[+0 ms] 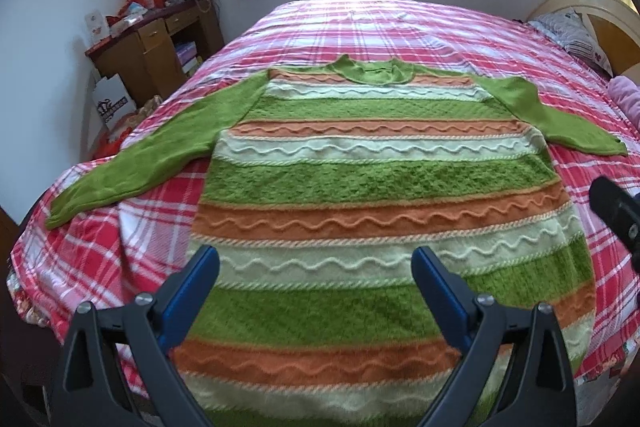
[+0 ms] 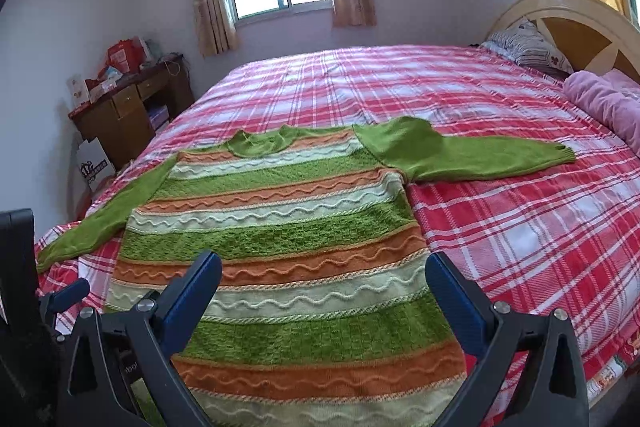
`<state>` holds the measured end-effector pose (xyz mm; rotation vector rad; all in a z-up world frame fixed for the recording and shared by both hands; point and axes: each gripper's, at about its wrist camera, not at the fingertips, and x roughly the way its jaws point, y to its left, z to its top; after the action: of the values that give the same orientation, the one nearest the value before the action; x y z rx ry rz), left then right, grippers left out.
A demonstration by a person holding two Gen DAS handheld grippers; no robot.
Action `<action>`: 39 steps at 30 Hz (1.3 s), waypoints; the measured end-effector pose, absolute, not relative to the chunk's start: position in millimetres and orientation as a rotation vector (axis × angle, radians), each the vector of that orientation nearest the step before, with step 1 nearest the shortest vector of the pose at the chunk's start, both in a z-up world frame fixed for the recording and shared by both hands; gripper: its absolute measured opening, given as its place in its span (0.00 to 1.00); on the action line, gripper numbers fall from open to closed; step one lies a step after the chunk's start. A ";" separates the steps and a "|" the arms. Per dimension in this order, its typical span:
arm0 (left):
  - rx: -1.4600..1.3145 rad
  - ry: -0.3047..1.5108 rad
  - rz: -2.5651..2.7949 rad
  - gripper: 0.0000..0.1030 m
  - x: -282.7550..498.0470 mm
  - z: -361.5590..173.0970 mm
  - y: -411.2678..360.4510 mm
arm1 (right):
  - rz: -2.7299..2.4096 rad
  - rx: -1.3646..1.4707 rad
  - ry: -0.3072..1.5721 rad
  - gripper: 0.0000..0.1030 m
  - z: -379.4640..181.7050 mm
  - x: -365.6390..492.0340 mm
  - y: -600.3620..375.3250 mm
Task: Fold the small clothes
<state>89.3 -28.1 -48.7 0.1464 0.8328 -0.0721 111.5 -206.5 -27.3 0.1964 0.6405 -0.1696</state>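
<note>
A striped knitted sweater point(image 1: 380, 183) was spread flat on a bed covered by a red plaid blanket point(image 1: 360, 23), directly ahead of and beneath both tongs, sleeves stretched outward. Fuzzy bands of green, orange and pale cream were crossed by raised wavy cording. It was judged soft, light and limp, likely to sag and stretch when lifted; the hem corners or sleeve cuffs seemed the surest holds. The left tongs point(image 1: 316, 259) and right tongs point(image 2: 324, 265) were held wide apart, empty.

White bag's point(image 1: 114, 105) dark print seems unreadable.
</note>
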 end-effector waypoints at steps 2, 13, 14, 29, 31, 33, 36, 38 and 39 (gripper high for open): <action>0.146 0.846 -0.094 0.96 99.1 -54.3 -30.4 | -0.168 0.194 0.661 0.99 -34.6 119.5 -209.2; 0.087 0.821 -0.028 0.96 165.1 -60.8 -3.7 | -0.221 0.381 0.676 0.99 -54.2 162.7 -317.0; 0.085 0.816 -0.019 0.96 167.9 -60.9 -2.0 | -0.280 0.427 0.657 0.99 -54.0 163.7 -341.6; 0.083 0.787 0.136 0.96 229.5 -98.0 12.4 | -0.806 0.719 0.597 0.64 -86.4 191.2 -632.3; 0.052 0.778 0.126 0.96 228.9 -99.8 15.7 | -0.790 0.784 0.640 0.62 -101.1 203.4 -649.9; 0.038 0.783 0.117 0.97 229.8 -100.8 16.8 | -0.812 0.756 0.627 0.62 -102.5 208.5 -648.5; -0.034 0.813 0.102 1.00 233.7 -106.5 24.3 | -0.861 0.653 0.678 0.39 -102.6 218.5 -641.9; -0.061 0.817 0.091 1.00 236.3 -107.4 26.8 | -0.877 0.612 0.687 0.31 -104.4 218.6 -642.7; -0.057 0.815 0.093 1.00 236.0 -107.6 25.7 | -0.868 0.612 0.679 0.26 -104.0 216.0 -643.5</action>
<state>236.0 25.7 -107.6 -0.0567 0.8152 0.0928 216.0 -643.5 -104.0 0.6121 0.6795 -0.8675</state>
